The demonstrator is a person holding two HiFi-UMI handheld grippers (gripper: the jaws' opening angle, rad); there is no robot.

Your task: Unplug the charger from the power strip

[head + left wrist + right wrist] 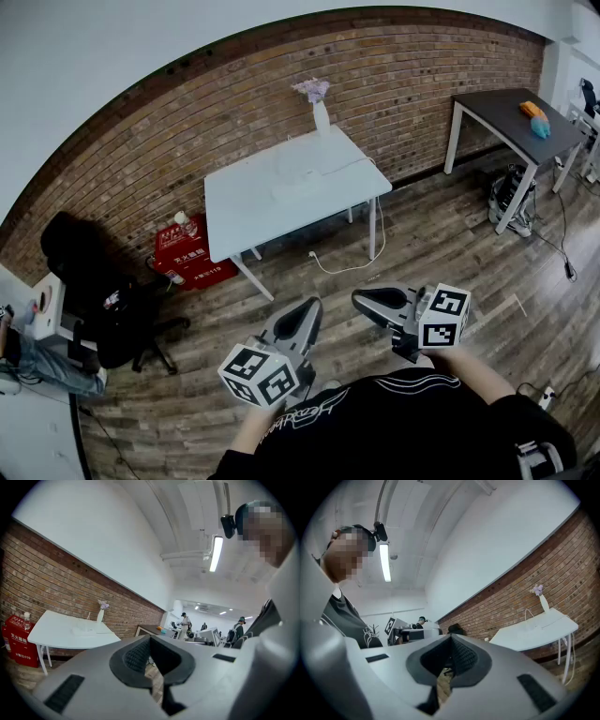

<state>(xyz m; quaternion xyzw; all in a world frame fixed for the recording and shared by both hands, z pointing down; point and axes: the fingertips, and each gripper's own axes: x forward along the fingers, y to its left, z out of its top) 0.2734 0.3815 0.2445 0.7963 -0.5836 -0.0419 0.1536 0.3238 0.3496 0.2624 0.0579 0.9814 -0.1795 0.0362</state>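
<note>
Power strip (298, 178): white, on white table (234, 202) by brick wall (187, 122). Left gripper (307, 305) and right gripper (358, 298): jaws pressed together, empty, well apart from it. Red crate (192, 255) below table: white print unreadable.

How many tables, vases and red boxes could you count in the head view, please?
Tables: 2, a white table and a dark table
Vases: 1, the white vase
Red boxes: 1, the red box
Total: 4

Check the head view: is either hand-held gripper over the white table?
No: the left hand-held gripper and the right hand-held gripper both hang over the wood floor, short of the white table.
</note>
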